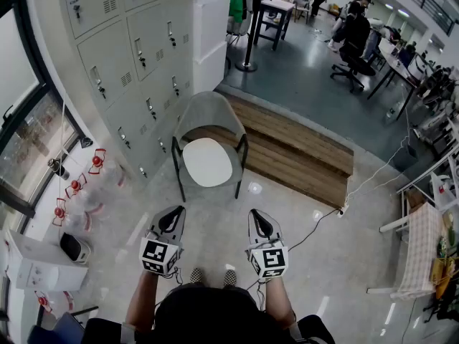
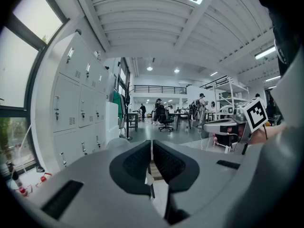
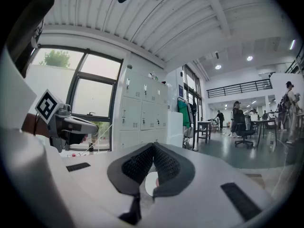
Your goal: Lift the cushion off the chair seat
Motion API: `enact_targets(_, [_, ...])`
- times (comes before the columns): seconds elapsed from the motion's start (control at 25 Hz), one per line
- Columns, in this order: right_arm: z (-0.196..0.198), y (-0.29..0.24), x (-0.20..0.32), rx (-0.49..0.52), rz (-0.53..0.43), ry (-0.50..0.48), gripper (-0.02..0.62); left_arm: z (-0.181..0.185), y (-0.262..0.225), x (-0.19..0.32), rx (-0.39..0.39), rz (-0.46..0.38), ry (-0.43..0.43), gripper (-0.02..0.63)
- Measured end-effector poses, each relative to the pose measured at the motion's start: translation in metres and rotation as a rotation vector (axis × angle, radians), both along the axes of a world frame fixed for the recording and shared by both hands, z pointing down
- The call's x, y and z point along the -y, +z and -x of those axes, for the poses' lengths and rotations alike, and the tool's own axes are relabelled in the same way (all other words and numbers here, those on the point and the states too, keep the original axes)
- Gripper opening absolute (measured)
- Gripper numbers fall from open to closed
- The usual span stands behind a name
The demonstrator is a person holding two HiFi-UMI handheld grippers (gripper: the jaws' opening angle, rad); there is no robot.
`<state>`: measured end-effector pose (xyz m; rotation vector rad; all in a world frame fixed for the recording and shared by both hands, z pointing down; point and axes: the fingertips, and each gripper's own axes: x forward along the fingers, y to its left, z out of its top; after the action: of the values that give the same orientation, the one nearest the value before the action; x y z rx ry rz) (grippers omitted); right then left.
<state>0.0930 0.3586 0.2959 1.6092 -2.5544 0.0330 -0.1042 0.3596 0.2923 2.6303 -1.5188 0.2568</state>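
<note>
L gripper (image 1: 173, 215) & R gripper (image 1: 259, 216) hover near a grey chair (image 1: 209, 109), jaws closed tight, both empty. White cushion (image 1: 206, 162) lies on its seat.

Cushion (image 1: 207, 162) lies on chair (image 1: 208, 111) seat. Lockers (image 1: 122, 49) stand just left of chair; steps (image 1: 301, 149) to its right. Left gripper (image 1: 174, 212) and right gripper (image 1: 257, 215) sit side by side before chair, apart from it. Apparent extinguishers (image 1: 75, 187) on floor, far left.

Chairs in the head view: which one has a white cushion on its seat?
The grey shell chair with black legs, beside the lockers, carries the white cushion. The black office chair far back holds a seated person instead.
</note>
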Motion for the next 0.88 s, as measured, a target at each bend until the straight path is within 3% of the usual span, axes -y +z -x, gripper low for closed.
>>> enact_targets(0.36, [0.022, 0.002, 0.000, 0.025, 0.013, -0.006, 0.029, 0.020, 0.002, 0.005, -0.002, -0.003, 0.005, 0.028])
enact_targets(0.88, [0.065, 0.009, 0.002, 0.015, 0.032, 0.079, 0.029, 0.069, 0.007, 0.020, -0.017, -0.019, 0.057, 0.029])
